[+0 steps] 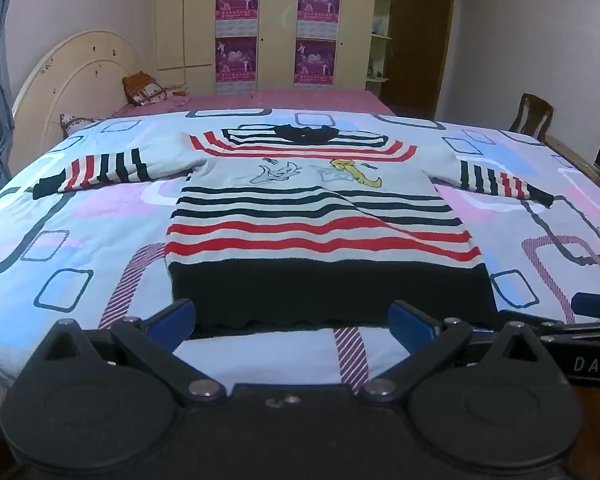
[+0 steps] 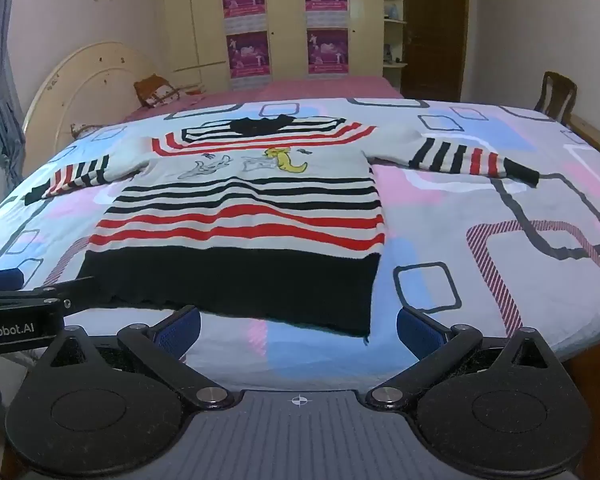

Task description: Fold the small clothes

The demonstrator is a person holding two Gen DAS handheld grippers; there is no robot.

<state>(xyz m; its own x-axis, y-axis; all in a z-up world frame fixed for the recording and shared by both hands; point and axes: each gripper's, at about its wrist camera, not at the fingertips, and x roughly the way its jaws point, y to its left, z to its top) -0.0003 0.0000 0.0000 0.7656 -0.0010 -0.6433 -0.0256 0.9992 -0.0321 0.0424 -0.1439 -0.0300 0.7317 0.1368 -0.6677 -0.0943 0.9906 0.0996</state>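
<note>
A small striped sweater (image 1: 316, 216) lies flat on the bed, front up, both sleeves spread out sideways, its black hem toward me. It has red and black stripes and a cartoon print on the chest. It also shows in the right wrist view (image 2: 244, 220). My left gripper (image 1: 296, 320) is open and empty, just short of the hem's middle. My right gripper (image 2: 298, 330) is open and empty, near the hem's right corner. Each gripper shows at the edge of the other's view, the right one (image 1: 592, 308) and the left one (image 2: 4, 280).
The bed has a patterned quilt (image 1: 80, 240) with rectangles. A pink sheet and pillows (image 1: 148, 90) lie beyond it by a cream headboard (image 1: 80, 68). A wardrobe (image 1: 276, 20) with posters stands behind. A wooden chair (image 2: 558, 92) is at the far right.
</note>
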